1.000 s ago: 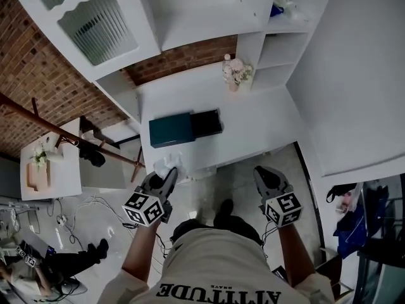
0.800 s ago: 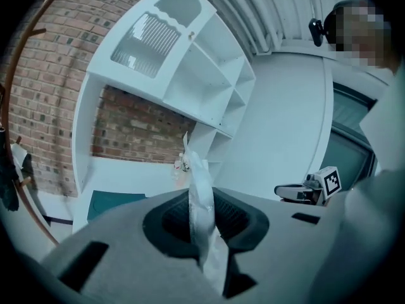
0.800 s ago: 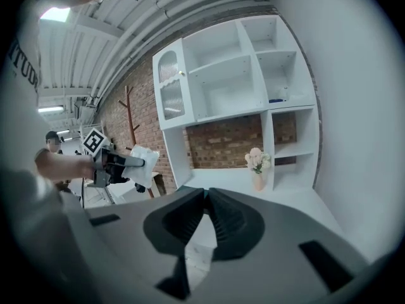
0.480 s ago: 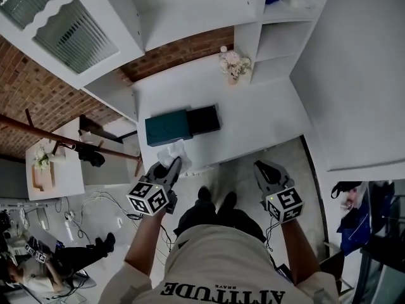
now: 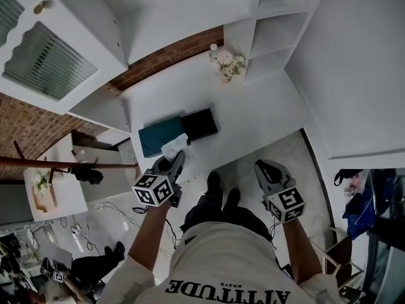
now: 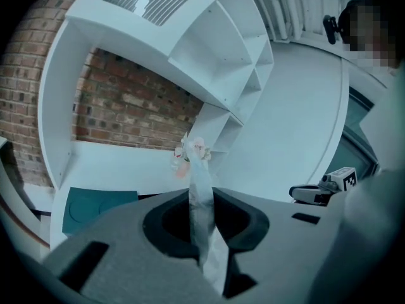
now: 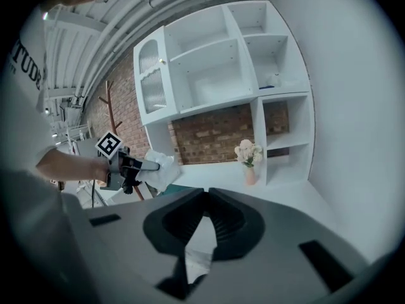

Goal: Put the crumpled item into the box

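Note:
A crumpled white paper (image 5: 174, 146) is pinched in my left gripper (image 5: 176, 159), which is shut on it. In the head view the paper hangs over the front edge of the box, between its teal lid (image 5: 155, 136) and the open black tray (image 5: 201, 123). Seen from the left gripper view, the paper (image 6: 201, 192) stands up between the jaws, with the teal lid (image 6: 95, 209) low on the left. My right gripper (image 5: 264, 169) is held off the table's front edge, jaws shut and nothing in them. The right gripper view shows the left gripper (image 7: 130, 165) with the paper (image 7: 158, 168).
The box lies on a white table (image 5: 253, 116) against a brick wall. A small vase of flowers (image 5: 223, 62) stands at the back beside white shelves (image 5: 272, 40). A side table (image 5: 44, 192) and cables are on the floor at the left.
My left gripper has carried the paper forward from the table's front edge to the box. The right gripper has hardly moved.

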Available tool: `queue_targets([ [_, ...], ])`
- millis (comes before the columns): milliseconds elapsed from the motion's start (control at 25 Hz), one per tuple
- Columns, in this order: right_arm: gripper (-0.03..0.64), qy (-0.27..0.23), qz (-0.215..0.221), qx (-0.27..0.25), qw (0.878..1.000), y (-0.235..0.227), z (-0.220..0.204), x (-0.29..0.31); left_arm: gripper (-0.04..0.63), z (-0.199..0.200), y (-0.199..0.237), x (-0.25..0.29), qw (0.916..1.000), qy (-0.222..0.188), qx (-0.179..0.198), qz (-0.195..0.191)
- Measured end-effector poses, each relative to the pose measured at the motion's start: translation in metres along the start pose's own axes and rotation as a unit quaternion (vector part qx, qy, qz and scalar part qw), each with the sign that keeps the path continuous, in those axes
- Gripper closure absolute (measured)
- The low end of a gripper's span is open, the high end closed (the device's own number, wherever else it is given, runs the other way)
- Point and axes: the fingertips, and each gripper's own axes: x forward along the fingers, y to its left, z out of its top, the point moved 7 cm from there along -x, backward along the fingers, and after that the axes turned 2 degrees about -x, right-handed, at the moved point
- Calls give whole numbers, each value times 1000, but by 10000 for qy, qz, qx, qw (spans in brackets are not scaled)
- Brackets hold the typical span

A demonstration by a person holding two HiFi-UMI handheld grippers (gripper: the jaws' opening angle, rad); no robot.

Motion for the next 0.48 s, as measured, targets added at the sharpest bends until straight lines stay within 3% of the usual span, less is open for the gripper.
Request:
queue_targets([
  [320, 578, 111, -257, 280, 9992, -8, 5, 34, 522, 2, 47, 68, 9972, 594, -429, -138],
  [480, 577, 150, -326, 317, 9989, -5, 8, 52, 521, -4, 75, 105, 9918, 914, -884, -93],
])
